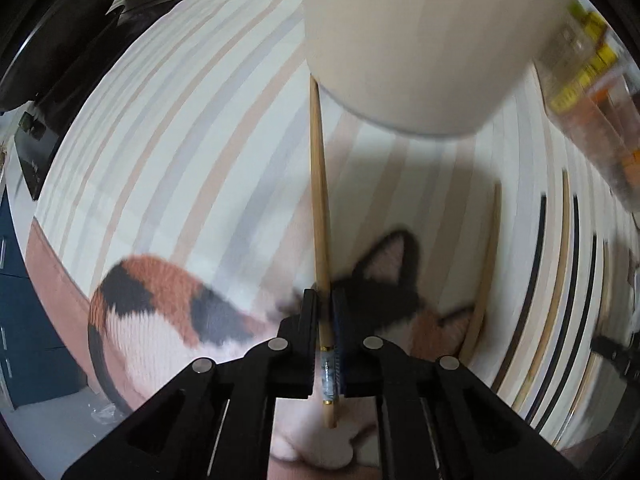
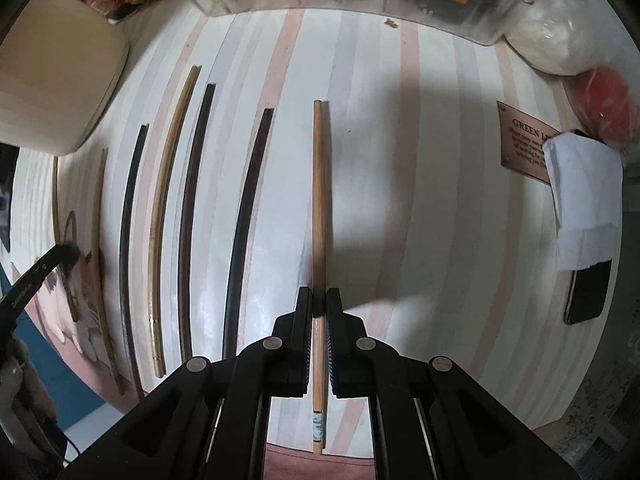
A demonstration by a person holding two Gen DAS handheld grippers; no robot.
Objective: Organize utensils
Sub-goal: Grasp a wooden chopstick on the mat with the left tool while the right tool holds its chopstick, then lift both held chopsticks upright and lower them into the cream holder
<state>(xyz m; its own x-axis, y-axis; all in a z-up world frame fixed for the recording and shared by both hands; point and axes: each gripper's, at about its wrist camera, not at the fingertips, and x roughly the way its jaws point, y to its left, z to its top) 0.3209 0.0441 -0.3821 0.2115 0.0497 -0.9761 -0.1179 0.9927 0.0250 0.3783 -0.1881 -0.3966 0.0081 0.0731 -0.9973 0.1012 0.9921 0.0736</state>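
Observation:
My left gripper [image 1: 325, 296] is shut on a light wooden chopstick [image 1: 320, 200] just above its patterned band. The stick's far tip ends at the left wall of a cream cup [image 1: 420, 40]; I cannot tell whether they touch. My right gripper [image 2: 319, 294] is shut on a matching light chopstick [image 2: 319, 200], held over the striped cloth [image 2: 400, 220]. To its left, several dark chopsticks [image 2: 246, 220] and light chopsticks [image 2: 168, 200] lie side by side on the cloth. The cream cup [image 2: 60, 80] stands at the upper left of that view.
Another light chopstick [image 1: 486, 272] lies on the cat picture [image 1: 160, 312]. A clear bin [image 2: 360, 4] of packets lines the far edge. At the right are a brown card [image 2: 524, 148], a white tissue [image 2: 584, 200], a black phone [image 2: 588, 292] and a red bag [image 2: 612, 100]. My left gripper's finger [image 2: 44, 266] shows at the left.

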